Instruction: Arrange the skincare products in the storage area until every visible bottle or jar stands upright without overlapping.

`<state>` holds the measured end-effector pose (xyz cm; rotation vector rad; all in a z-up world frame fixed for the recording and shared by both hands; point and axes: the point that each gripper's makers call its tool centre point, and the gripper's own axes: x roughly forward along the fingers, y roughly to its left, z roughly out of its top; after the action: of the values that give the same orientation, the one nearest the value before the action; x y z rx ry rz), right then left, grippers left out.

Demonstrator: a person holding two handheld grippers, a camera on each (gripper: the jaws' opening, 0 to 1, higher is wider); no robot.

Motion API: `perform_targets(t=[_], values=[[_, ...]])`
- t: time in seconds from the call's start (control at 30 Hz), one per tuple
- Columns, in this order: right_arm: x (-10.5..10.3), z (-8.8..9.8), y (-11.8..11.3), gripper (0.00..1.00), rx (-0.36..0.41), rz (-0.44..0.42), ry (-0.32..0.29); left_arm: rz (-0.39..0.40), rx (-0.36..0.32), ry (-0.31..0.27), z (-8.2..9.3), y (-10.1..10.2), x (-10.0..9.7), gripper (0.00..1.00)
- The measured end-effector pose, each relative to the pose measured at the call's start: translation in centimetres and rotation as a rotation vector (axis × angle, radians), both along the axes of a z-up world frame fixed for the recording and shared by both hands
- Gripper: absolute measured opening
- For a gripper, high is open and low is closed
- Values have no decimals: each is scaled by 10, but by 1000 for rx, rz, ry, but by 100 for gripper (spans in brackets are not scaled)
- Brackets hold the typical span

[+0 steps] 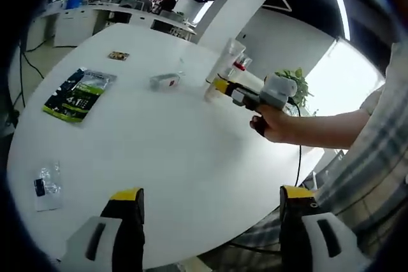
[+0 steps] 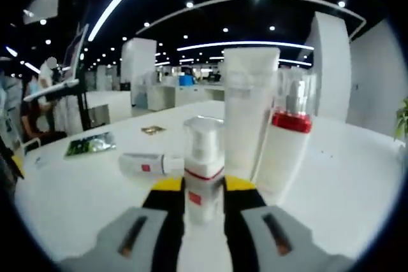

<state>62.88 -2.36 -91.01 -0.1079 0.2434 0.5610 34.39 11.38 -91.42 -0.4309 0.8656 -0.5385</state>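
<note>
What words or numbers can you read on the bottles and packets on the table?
None can be read.
Green packet: printing too small and blurred.
Small bottle in the right gripper: red label patch, no letters clear.
Lying tube: red mark, unreadable.
Tall tube: no print visible.

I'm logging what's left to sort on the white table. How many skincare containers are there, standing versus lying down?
Standing upright: 3 (small pump bottle in the right gripper, tall white tube, red-collared bottle)
Lying down: 1 (small white tube)
Total: 4
</note>
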Motion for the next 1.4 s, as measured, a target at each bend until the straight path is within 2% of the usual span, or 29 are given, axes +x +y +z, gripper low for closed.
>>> perform_targets(t=[0.5,0.93,1.0,1.23,1.4], values=[[19,-3,-14,21,-22,-128,20,39,12,-4,0,8,-1,87],[20,-11,-11,21,-6,-141,68,41,12,4,-2,11,-2,87],[19,-13,-11,24,-1,-144,85,42,12,3,-2,12,-3,87],[15,-8,-8,28,1,-132,81,51,8,0,-1,15,-3,87],[5,-13,-15,31,-18,-132,116,55,-5,-12,-1,13,-2,87]])
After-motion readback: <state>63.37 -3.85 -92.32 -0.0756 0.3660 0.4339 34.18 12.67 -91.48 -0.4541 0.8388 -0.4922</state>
